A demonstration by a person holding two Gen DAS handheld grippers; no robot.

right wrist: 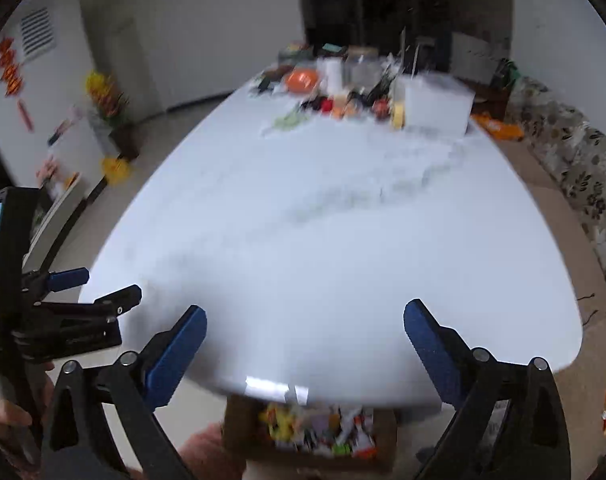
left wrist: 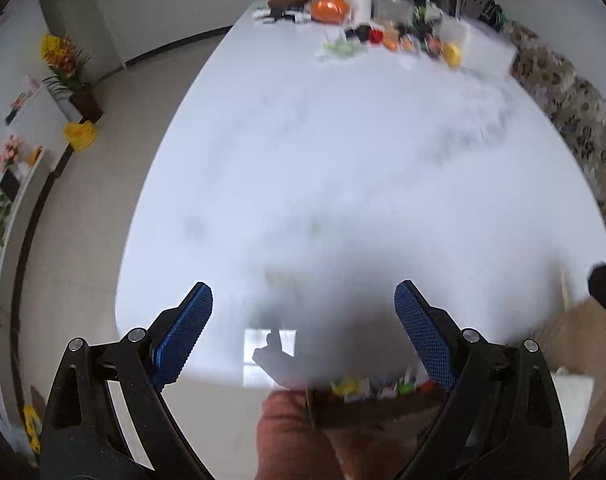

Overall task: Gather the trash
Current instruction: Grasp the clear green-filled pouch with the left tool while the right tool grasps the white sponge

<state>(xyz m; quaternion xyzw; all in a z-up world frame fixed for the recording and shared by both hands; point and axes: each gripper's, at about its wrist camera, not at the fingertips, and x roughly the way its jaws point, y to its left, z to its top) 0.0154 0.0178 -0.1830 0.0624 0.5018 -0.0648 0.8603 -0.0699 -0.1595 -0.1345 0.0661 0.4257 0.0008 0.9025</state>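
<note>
in the left wrist view, the left gripper (left wrist: 303, 300) hangs above the near end of the white table (left wrist: 343, 168) with its blue pads spread wide and nothing between them. the tabletop near it is bare. far off at the other end lies a blurred cluster of small coloured items (left wrist: 391, 38) beside a white box (left wrist: 485, 46), and it cannot be told which of them are trash. below the table's near edge, a cardboard box (left wrist: 367, 396) shows only as a brown wall with a strip of colourful scraps along its top. the right gripper appears only as a dark tip at the right border.

in the right wrist view, the right gripper (right wrist: 305, 322) is likewise spread wide and empty over the near table (right wrist: 323, 240) edge. this camera looks down into the cardboard box (right wrist: 239, 428), which holds a heap of mixed wrappers and scraps (right wrist: 323, 430), something the other view barely shows. it also shows the left gripper (right wrist: 103, 288) from the side at the left edge, and an orange item (right wrist: 499, 128) on the floor beyond the table. the judgement is that most collecting is done, with the far cluster perhaps left.
</note>
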